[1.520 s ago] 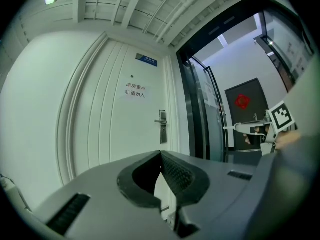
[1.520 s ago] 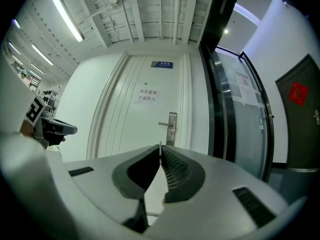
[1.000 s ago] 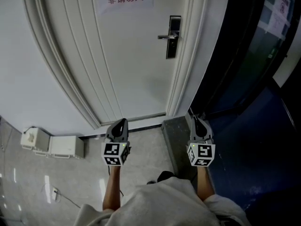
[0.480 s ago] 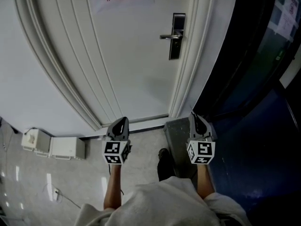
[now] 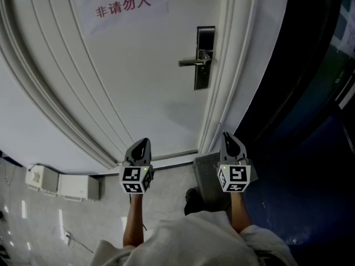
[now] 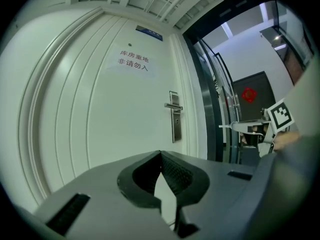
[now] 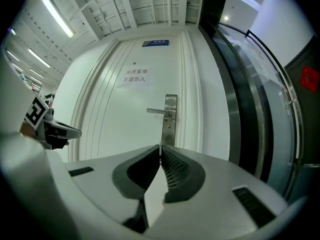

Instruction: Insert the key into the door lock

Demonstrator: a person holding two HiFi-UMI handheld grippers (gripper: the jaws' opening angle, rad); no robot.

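Office corridor, signed white door (image 5: 138, 93), glass partition (image 5: 302, 65)

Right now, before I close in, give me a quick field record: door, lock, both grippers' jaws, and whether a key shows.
door: white door, closed, paper sign near its top
lock: metal lock plate at the door's right edge, lever handle pointing left
left gripper: jaws together, nothing seen between them
right gripper: jaws together, lined up with the lock plate, short of the door
key: too small to tell whether one sits at the right jaw tips
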